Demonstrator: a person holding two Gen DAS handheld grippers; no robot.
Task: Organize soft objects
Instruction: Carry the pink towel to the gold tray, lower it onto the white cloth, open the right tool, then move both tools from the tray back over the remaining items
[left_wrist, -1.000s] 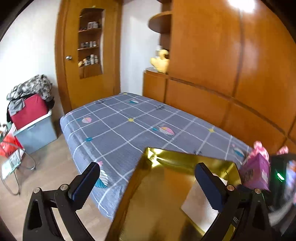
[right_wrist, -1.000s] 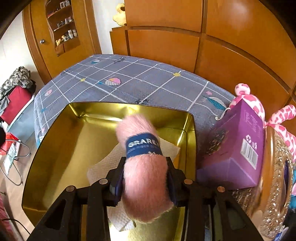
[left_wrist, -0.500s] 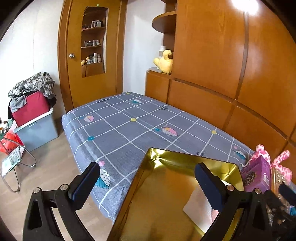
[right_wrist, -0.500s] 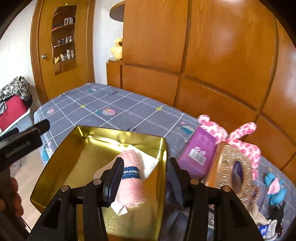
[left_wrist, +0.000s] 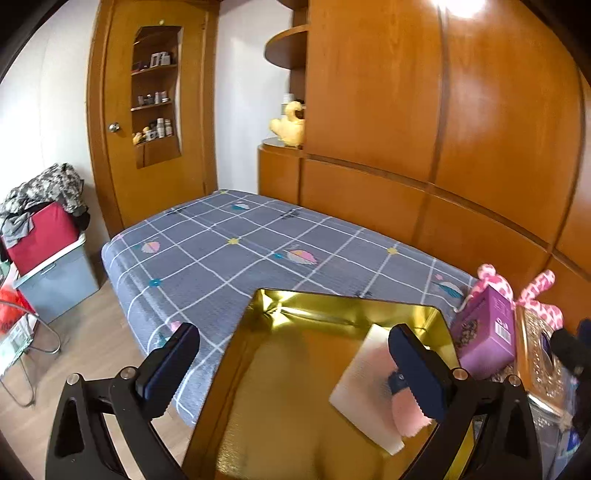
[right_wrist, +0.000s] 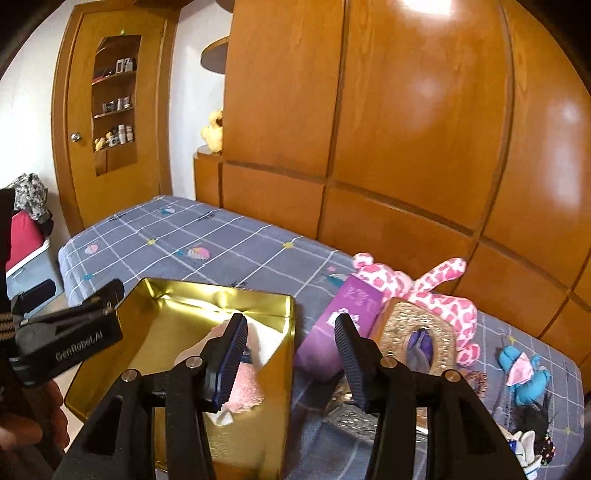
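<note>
A fluffy pink yarn skein (right_wrist: 243, 387) with a dark blue label lies on white paper (left_wrist: 362, 384) inside the open gold tin box (right_wrist: 166, 325) on the bed. My right gripper (right_wrist: 290, 318) hangs open above the box's right wall, with nothing between its fingers and the skein below its left finger. In the left wrist view the skein (left_wrist: 406, 413) shows behind the right finger of my left gripper (left_wrist: 291, 334). That gripper stands wide open over the box's (left_wrist: 280, 387) near side and holds nothing.
Right of the box lie a purple carton (right_wrist: 332, 332), a pink spotted plush (right_wrist: 443, 306), a glittery gold case (right_wrist: 417, 325) and a blue plush (right_wrist: 524, 373). The grey checked bedspread (left_wrist: 229, 258) stretches beyond. Wooden wardrobe panels line the far side. A storage bin (left_wrist: 55, 280) stands on the floor.
My right gripper let go of the pink skein, which now lies in the gold box, and rose back and to the right. The left gripper shifted slightly.
</note>
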